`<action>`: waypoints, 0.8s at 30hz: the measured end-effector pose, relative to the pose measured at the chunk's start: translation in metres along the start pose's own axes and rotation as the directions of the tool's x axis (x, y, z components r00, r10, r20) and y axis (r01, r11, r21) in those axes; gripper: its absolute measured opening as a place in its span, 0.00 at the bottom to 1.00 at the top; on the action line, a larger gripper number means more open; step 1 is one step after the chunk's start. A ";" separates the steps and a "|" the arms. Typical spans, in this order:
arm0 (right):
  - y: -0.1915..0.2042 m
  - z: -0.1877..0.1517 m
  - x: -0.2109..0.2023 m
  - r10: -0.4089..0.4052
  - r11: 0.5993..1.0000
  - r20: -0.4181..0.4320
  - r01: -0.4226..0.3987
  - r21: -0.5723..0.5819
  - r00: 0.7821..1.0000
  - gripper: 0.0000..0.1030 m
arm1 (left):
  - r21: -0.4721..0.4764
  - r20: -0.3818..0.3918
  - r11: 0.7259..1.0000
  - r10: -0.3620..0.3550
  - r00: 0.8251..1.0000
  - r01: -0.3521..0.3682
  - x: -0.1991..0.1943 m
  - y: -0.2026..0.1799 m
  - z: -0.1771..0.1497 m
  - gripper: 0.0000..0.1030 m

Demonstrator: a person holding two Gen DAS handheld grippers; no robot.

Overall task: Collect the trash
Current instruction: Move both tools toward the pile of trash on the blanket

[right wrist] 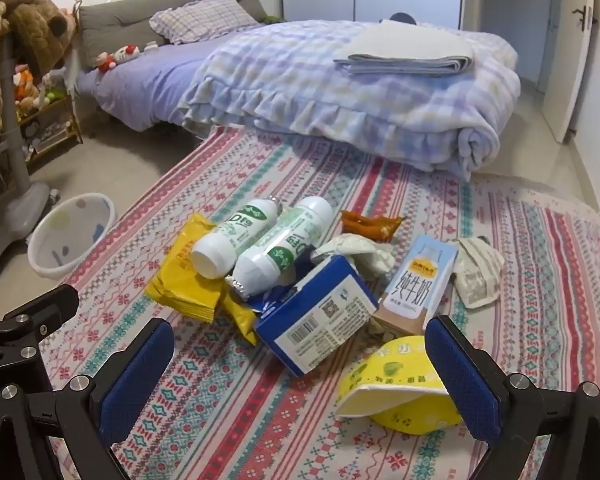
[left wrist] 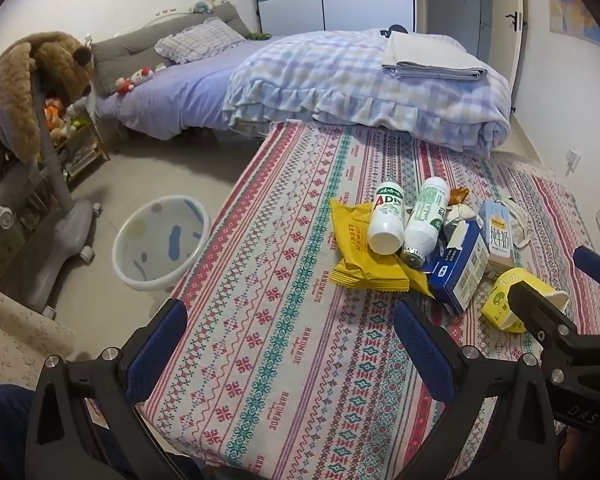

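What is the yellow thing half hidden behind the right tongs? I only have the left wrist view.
Observer: A crushed yellow paper cup, lying on its side with its flattened mouth toward the right wrist camera.
Operator: Have the right tongs got it?
Observer: No. The right tongs are wide open. The cup lies low in the gap by the right-hand finger, not clamped.
Operator: And the white scrap behind the milk carton?
Observer: It is a crumpled paper wrapper with grey print, lying just right of the milk carton.
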State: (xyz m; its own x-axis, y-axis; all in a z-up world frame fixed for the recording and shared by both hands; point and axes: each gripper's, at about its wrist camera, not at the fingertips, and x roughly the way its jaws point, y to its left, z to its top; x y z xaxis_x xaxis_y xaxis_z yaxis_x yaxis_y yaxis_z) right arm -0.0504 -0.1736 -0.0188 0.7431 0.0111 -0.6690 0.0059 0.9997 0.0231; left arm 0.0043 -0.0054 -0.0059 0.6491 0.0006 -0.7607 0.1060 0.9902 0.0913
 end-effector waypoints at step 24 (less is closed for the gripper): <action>-0.010 -0.002 0.006 -0.047 0.999 -0.031 0.047 0.020 0.998 1.00 | -0.002 -0.033 1.000 -0.027 0.999 0.027 0.005 -0.002 -0.003 1.00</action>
State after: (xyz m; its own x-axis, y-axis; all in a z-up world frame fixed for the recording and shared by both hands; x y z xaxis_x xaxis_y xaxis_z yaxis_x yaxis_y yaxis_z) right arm -0.0471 -0.1835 -0.0246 0.7211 -0.0349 -0.6919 0.0540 0.9985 0.0060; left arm 0.0046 -0.0073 -0.0117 0.6210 -0.0212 -0.7835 0.1219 0.9901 0.0698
